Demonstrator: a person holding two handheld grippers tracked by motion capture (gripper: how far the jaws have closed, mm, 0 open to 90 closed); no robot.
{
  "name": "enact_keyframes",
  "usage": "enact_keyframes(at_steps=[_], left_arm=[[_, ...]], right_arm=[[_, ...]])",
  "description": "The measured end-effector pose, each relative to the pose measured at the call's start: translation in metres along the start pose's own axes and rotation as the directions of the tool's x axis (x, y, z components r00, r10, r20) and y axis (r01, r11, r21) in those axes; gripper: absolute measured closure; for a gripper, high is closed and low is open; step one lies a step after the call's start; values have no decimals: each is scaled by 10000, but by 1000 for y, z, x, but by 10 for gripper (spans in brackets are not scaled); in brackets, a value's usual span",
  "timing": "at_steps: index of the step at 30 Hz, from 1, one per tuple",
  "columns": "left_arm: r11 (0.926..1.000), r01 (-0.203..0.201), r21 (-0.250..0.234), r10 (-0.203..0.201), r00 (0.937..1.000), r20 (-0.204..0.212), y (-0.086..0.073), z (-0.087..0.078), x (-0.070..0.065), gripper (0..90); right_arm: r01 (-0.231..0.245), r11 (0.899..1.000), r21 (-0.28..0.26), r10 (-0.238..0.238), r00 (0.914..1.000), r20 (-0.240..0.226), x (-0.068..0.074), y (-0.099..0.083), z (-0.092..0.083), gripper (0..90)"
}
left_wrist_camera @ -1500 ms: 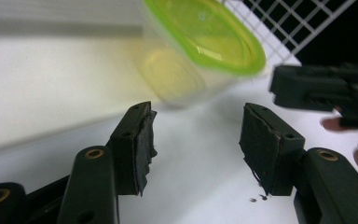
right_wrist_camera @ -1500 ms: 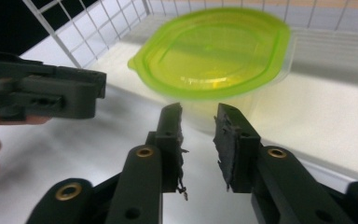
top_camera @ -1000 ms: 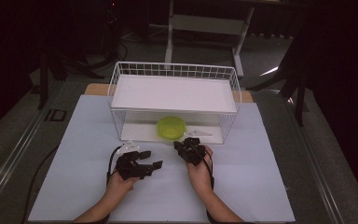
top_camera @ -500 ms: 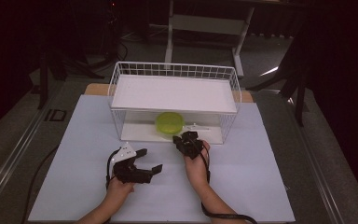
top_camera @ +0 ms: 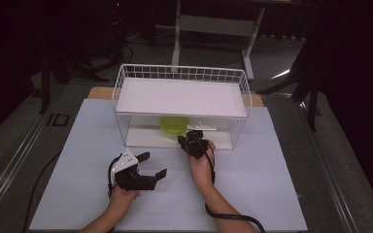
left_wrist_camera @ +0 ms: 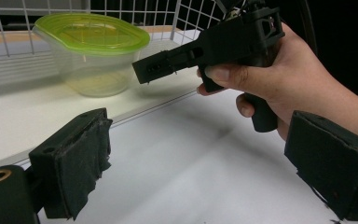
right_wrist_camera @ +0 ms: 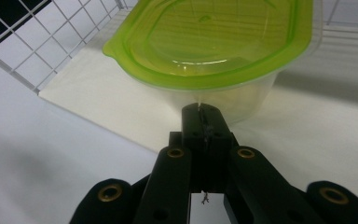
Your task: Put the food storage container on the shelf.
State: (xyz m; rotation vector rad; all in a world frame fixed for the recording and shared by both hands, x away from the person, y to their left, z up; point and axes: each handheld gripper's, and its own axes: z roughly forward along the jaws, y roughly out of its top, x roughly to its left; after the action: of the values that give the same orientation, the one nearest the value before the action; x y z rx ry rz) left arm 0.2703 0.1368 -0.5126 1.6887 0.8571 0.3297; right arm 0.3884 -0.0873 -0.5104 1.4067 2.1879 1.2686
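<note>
Judging by its thin clear walls, container (right_wrist_camera: pixel 214 70) looks light, flexible, slippery; grip under green lid (right_wrist_camera: pixel 205 37) rim just ahead of right gripper (right_wrist_camera: pixel 200 119), jaws together; left gripper (left_wrist_camera: pixel 205 158) jaws apart, empty.

one lidded container (top_camera: pixel 173 124), one wire rack (top_camera: pixel 182 73), two grippers (top_camera: pixel 137 172)

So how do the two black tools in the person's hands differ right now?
The left tool has its jaws spread wide with nothing between them; the right tool has its jaws shut together. The left tool sits back on the white table, while the right tool points at the green-lidded container in the wire rack. Both are black and hand-held.
</note>
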Motion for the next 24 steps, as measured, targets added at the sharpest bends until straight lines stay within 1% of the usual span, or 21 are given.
enact_keyframes(at_steps=[2,8,13,16,18,20,22,24], left_arm=[[10000,-30,-36,30,10000,-29,0,-1,0,78],[9998,43,-205,-44,10000,-49,2,-3,1,78],[9997,-9,-234,8,10000,-58,3,-4,0,78],[9995,9,-304,-13,9999,-114,3,-6,1,78],[9995,1,-312,-4,9999,-112,3,-6,2,78],[9996,-27,-296,22,9999,-162,3,-7,3,78],[9994,-68,-346,62,9998,-184,3,-8,3,78],[9996,-58,-278,53,9998,-189,4,-7,4,78]], right_arm=[[-2,10000,-7,2,10000,-27,2,0,0,897],[284,9996,40,-283,9995,-139,9,-3,0,897],[157,9999,57,-156,9997,-177,9,0,7,896],[-45,10000,7,45,9997,-224,10,3,10,891],[-3,10000,-44,2,9997,-256,9,4,13,891],[-35,10000,-38,35,9998,-182,11,8,15,891],[123,9999,-86,-124,9999,-75,13,9,13,891],[95,9999,-60,-96,9998,-169,16,8,10,892]])
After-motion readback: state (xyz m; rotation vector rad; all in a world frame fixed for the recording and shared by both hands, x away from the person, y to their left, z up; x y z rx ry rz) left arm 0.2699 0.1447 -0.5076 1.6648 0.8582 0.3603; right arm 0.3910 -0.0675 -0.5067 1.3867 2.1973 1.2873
